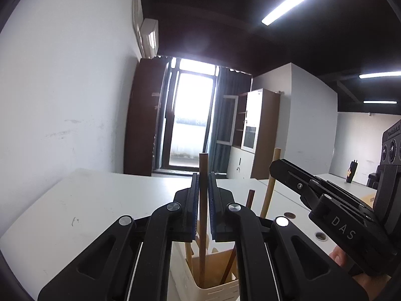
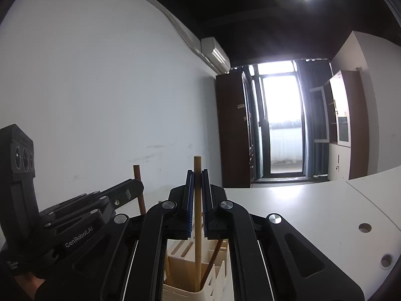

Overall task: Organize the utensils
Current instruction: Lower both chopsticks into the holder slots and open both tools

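A cream slotted utensil holder stands on the white table, just below both grippers; it also shows in the right wrist view. My left gripper is shut on a dark brown wooden stick that stands upright with its lower end inside the holder. My right gripper is shut on a lighter wooden stick, also upright with its lower end in the holder. Another thin brown stick leans inside the holder. The right gripper shows in the left wrist view, the left gripper in the right wrist view.
The white table runs along a white wall and has round cable holes. Brown cabinets and a bright balcony door stand at the far end of the room.
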`<action>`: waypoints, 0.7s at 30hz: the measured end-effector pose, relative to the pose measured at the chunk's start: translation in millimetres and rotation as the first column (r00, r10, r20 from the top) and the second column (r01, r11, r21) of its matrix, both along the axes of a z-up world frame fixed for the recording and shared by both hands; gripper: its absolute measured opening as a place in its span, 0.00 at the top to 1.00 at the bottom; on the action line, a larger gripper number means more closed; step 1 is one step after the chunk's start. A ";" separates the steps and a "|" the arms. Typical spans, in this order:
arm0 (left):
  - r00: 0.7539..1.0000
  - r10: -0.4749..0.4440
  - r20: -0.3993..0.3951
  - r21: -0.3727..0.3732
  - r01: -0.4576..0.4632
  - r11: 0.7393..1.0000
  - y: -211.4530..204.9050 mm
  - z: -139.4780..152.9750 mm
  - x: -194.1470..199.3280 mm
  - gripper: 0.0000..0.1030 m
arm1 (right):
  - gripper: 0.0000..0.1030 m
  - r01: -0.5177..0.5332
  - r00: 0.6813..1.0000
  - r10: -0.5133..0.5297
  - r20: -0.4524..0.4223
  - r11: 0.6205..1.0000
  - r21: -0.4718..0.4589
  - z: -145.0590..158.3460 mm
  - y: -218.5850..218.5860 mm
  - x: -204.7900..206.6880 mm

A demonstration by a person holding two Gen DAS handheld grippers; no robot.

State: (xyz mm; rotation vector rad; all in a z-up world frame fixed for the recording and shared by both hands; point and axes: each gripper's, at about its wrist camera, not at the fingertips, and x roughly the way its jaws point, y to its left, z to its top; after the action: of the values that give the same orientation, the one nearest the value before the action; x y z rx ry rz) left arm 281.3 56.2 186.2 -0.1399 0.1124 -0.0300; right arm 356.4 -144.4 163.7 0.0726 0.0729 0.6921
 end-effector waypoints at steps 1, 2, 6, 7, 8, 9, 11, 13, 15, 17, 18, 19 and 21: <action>1.000 -0.005 -0.012 -0.007 0.004 1.000 2.5 -1.6 3.2 0.94 | 0.93 0.003 1.000 -0.003 -0.007 1.000 -0.006 -1.8 0.6 1.5; 1.000 -0.006 -0.014 -0.012 0.006 1.000 4.7 -2.7 5.4 0.93 | 0.93 0.000 1.000 0.000 -0.015 1.000 -0.013 -3.4 1.5 2.8; 1.000 0.009 -0.021 0.000 -0.009 1.000 7.9 -5.3 6.4 0.93 | 0.93 -0.001 0.998 -0.001 -0.055 0.999 -0.038 -9.0 5.8 9.4; 1.000 0.007 -0.021 0.000 -0.007 1.000 8.4 -6.9 2.6 0.93 | 0.93 -0.005 0.998 0.002 -0.064 0.999 -0.043 -9.8 6.4 10.7; 1.000 0.007 -0.017 -0.001 -0.007 1.000 10.0 -8.3 -0.2 0.93 | 0.93 -0.005 0.998 0.002 -0.070 0.999 -0.050 -10.9 7.6 10.7; 1.000 0.011 -0.008 -0.001 -0.011 1.000 11.4 -7.7 -1.0 0.93 | 0.93 -0.003 0.997 -0.001 -0.073 0.999 -0.054 -12.0 8.3 10.0; 1.000 0.013 -0.001 0.003 -0.013 1.000 12.5 -7.7 -1.9 0.93 | 0.93 -0.004 0.997 0.000 -0.078 0.998 -0.059 -13.2 8.9 10.1; 1.000 0.011 -0.011 0.011 -0.011 1.000 13.0 -10.2 1.8 0.93 | 0.93 0.000 0.997 -0.005 -0.080 0.998 -0.063 -14.1 8.9 9.7; 1.000 0.007 -0.026 0.024 -0.007 1.000 10.7 -14.4 5.4 0.93 | 0.93 -0.002 0.996 -0.004 -0.087 0.998 -0.065 -15.9 10.2 9.4; 0.999 0.002 -0.043 0.032 0.000 1.000 7.7 -17.7 8.7 0.93 | 0.93 -0.001 0.996 -0.005 -0.094 0.998 -0.068 -17.3 10.6 9.6; 0.999 0.000 -0.050 0.034 0.002 0.999 7.2 -19.0 10.4 0.93 | 0.93 -0.002 0.995 -0.005 -0.096 0.997 -0.071 -17.7 11.0 10.2; 0.998 0.000 -0.057 0.034 0.002 0.999 6.9 -20.4 10.9 0.93 | 0.93 -0.002 0.995 -0.005 -0.097 0.997 -0.074 -18.0 11.0 10.0; 0.998 0.003 -0.068 0.031 -0.001 1.000 7.7 -21.6 12.9 0.93 | 0.93 -0.001 0.995 -0.007 -0.104 0.997 -0.077 -19.2 12.6 11.2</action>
State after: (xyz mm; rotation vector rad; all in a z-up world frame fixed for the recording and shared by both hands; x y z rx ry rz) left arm 294.2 63.9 164.5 -0.1098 0.1807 -0.0216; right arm 367.6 -131.9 144.5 0.0345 0.1993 0.6814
